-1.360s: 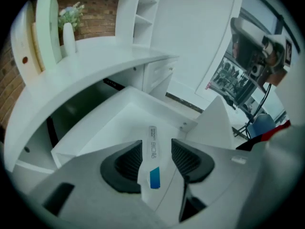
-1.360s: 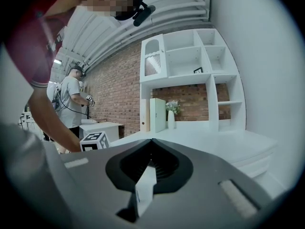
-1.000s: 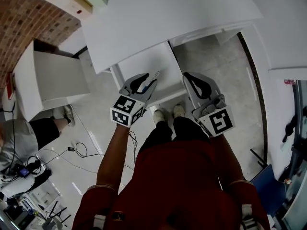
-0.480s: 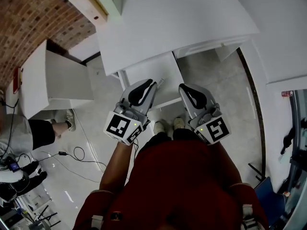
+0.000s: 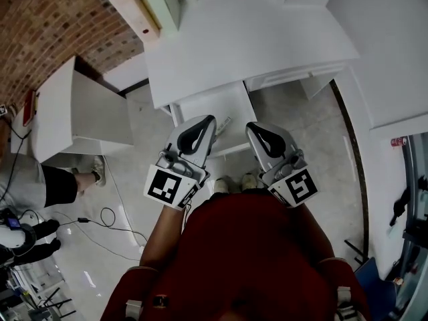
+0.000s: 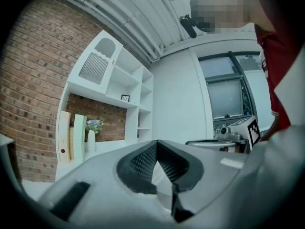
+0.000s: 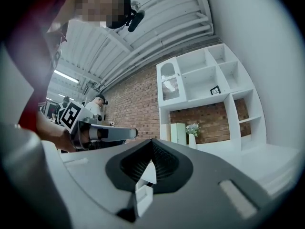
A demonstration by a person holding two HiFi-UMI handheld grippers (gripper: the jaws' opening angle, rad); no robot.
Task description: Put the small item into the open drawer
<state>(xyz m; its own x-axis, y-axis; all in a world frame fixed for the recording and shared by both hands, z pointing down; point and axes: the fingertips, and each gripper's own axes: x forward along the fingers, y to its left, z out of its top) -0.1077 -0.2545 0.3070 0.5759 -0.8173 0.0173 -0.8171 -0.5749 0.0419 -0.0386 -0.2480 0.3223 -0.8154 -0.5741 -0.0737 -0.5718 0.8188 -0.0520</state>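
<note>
An open white drawer (image 5: 204,105) sticks out from under the white desk (image 5: 247,39). A small pale stick-like item (image 5: 225,122) lies in it near the front edge. My left gripper (image 5: 204,121) hovers over the drawer's front, just left of the item, jaws shut with nothing between them. In the left gripper view its ribbed pads (image 6: 143,162) meet at the tip, pointing up at the room. My right gripper (image 5: 252,127) sits beside the drawer's right front corner, also shut and empty (image 7: 152,146).
A white cabinet (image 5: 73,119) stands left of the desk, with a bookshelf (image 5: 144,9) and brick wall behind. Cables (image 5: 100,216) lie on the floor near a seated person (image 5: 40,186). My own shoes (image 5: 249,179) are below the drawer. White wall shelving (image 6: 119,104) shows ahead.
Both grippers have drawn back toward my body and tilted up. The small item stays in the drawer, now apart from the left gripper's tip.
</note>
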